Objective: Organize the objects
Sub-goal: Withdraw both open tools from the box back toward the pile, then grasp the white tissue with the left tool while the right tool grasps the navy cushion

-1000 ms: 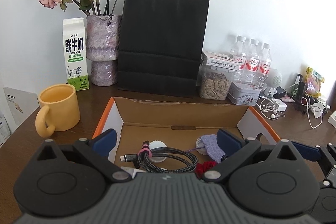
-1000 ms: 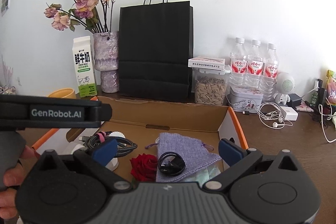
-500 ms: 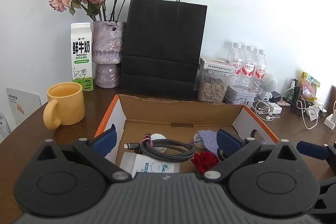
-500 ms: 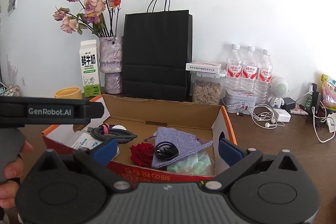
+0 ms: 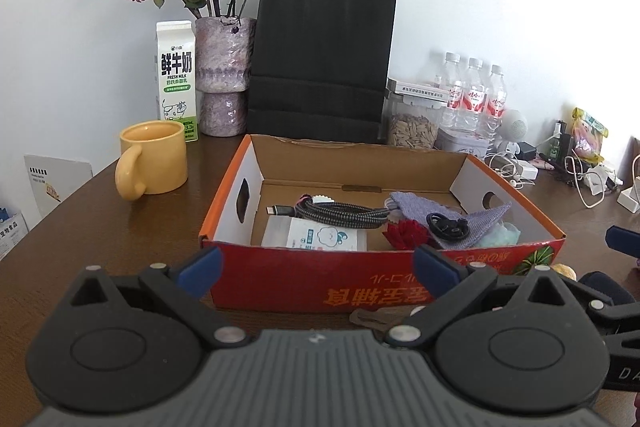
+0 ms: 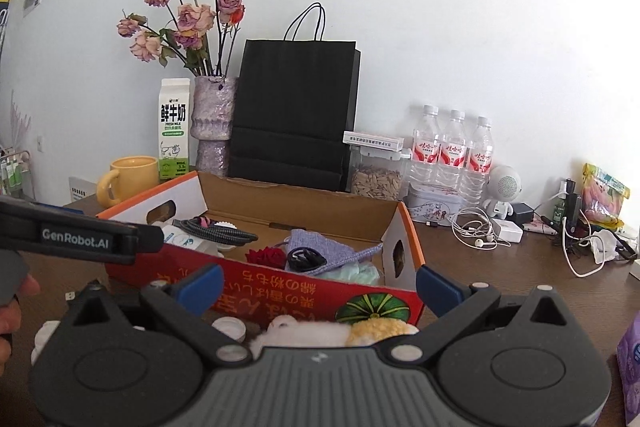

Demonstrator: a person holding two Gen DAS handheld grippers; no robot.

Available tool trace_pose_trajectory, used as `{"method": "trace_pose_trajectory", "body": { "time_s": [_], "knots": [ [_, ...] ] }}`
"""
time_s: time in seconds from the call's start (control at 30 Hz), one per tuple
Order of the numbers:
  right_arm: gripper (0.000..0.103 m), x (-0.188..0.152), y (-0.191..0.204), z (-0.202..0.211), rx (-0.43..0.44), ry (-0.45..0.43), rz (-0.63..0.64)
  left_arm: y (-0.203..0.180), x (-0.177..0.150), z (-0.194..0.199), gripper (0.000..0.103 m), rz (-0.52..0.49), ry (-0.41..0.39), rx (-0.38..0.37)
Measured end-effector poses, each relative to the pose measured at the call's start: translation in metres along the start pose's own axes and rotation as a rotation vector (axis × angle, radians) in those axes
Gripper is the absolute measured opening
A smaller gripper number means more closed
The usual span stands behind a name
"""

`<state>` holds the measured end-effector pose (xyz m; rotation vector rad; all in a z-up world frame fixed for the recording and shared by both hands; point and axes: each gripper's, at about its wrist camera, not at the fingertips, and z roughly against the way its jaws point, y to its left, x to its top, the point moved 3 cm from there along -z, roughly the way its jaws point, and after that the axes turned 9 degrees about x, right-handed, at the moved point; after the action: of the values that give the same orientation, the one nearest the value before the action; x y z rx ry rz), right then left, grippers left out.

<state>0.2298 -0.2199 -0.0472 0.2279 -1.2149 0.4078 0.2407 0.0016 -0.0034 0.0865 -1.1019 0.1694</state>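
An open red and orange cardboard box (image 5: 384,289) (image 6: 280,291) sits on the brown table. Inside lie a braided cable (image 5: 340,213) (image 6: 218,231), a white packet (image 5: 316,237), a red fabric rose (image 5: 406,233) (image 6: 268,255), a purple knit pouch (image 5: 448,213) (image 6: 328,247) with a black ring (image 5: 446,225) (image 6: 306,258) on it, and a pale green bag (image 5: 500,233) (image 6: 354,273). My left gripper (image 5: 316,265) is open just before the box's near wall. My right gripper (image 6: 318,283) is open too, above a white and yellow fluffy thing (image 6: 332,333) and a white cap (image 6: 228,327).
A yellow mug (image 5: 154,159), milk carton (image 5: 176,79), vase of dried roses (image 5: 224,75) and black paper bag (image 5: 320,59) stand behind the box. Water bottles (image 6: 454,147), a seed jar (image 6: 376,179), earphones (image 6: 478,227) and chargers crowd the right. A hand (image 6: 10,311) holds the left gripper.
Both grippers have drawn back and out of the box toward me; the box's red front wall has come into view. Both stay open, holding nothing.
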Motion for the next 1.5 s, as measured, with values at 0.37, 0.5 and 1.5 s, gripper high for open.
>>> {"method": "trace_pose_trajectory", "body": {
  "time_s": [0.37, 0.5, 1.5],
  "knots": [
    [0.103, -0.028, -0.001, 0.037, -0.028, 0.029, -0.024, 0.012, -0.029, 0.023, 0.103, -0.031, 0.091, -0.011],
    [0.103, -0.039, 0.002, 0.045, -0.029, 0.055, -0.029, 0.018, -0.039, 0.029, 0.103, -0.054, 0.120, 0.003],
    [0.103, -0.055, 0.015, 0.049, -0.034, 0.112, -0.097, 0.009, -0.078, 0.011, 0.101, -0.140, 0.216, 0.018]
  ]
}}
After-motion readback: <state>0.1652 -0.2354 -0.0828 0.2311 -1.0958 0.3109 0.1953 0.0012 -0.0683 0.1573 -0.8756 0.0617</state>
